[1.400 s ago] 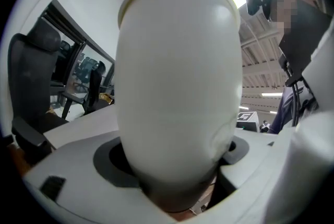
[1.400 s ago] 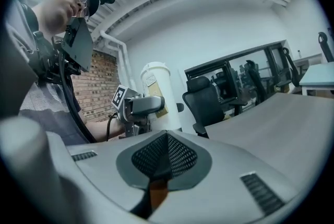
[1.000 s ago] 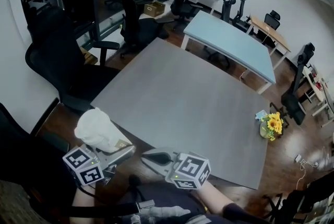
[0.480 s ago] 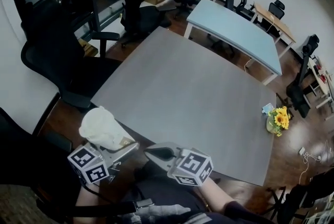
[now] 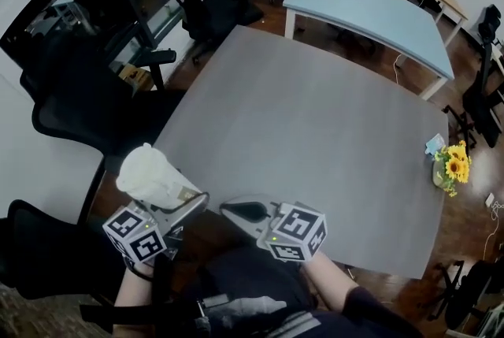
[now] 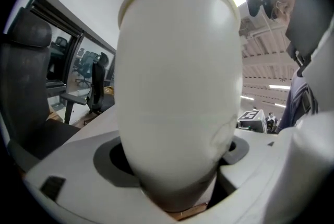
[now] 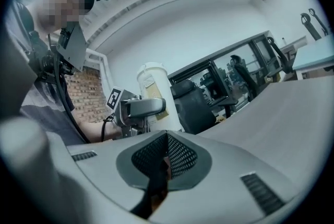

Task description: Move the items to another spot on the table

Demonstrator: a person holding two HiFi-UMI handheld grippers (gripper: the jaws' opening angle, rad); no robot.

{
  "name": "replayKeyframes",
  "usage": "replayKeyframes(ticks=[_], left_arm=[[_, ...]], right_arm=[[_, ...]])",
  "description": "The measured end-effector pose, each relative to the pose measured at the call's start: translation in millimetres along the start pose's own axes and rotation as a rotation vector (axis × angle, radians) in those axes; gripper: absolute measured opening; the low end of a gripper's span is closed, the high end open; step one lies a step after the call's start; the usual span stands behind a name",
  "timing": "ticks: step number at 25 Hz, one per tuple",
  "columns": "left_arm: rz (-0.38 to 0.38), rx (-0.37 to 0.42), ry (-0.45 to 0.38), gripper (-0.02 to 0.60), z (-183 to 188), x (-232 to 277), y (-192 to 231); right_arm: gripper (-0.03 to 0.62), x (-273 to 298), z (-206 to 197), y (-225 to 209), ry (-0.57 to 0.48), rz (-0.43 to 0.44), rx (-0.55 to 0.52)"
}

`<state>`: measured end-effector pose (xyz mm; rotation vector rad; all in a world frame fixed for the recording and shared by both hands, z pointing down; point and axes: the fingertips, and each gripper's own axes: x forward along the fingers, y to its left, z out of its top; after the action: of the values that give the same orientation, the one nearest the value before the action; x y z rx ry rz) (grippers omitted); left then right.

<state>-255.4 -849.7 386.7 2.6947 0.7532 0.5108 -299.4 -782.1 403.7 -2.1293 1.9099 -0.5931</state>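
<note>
Just off the near-left corner of the grey table point(image 5: 315, 131), that's where our white lidded container point(image 5: 150, 175) is hanging right now. It's up in the air and not over the tabletop yet, as far as we can tell.

Compared with a second ago, both grippers have crept forward toward the near edge. The head view has also swung so the table fills more of the shot. So we'd say we're mid-carry: nothing's been set down, and placing comes next.

Left gripper point(image 5: 177, 206) has its jaws spread wide and clamped round the container's lower part, keeping it upright. Right gripper point(image 5: 231, 210) is squeezed shut on nothing, mesh pads together. Both sit side by side over our lap, pointing nearly level with a slight dip toward the table, marker cubes up.

Only other thing around is a bunch of sunflowers point(image 5: 455, 165) at the right edge.
</note>
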Motion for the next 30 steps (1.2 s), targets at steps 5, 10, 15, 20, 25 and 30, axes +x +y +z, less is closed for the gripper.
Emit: replayKeyframes(ticks=[5,10,15,20,25,30], left_arm=[[0.018,-0.072,-0.004,0.416,18,36,22],[0.018,-0.061,0.040,0.416,24,52,40],[-0.030,-0.028,0.085,0.416,30,79,63],[-0.088,0.006,0.130,0.416,28,97,99],[-0.048,0.086,0.137,0.416,36,109,155],[0.021,0.117,0.124,0.416,33,114,207]], right_arm=[[-0.017,2,1,-27,0.061,0.048,-0.001],[-0.017,7,18,-40,0.000,0.047,0.061],[-0.017,15,27,-64,-0.026,-0.039,0.060],[-0.017,30,33,-84,-0.032,-0.145,0.095],[-0.015,54,40,-99,-0.018,-0.225,0.108],[-0.015,76,40,-106,0.001,-0.256,0.125]])
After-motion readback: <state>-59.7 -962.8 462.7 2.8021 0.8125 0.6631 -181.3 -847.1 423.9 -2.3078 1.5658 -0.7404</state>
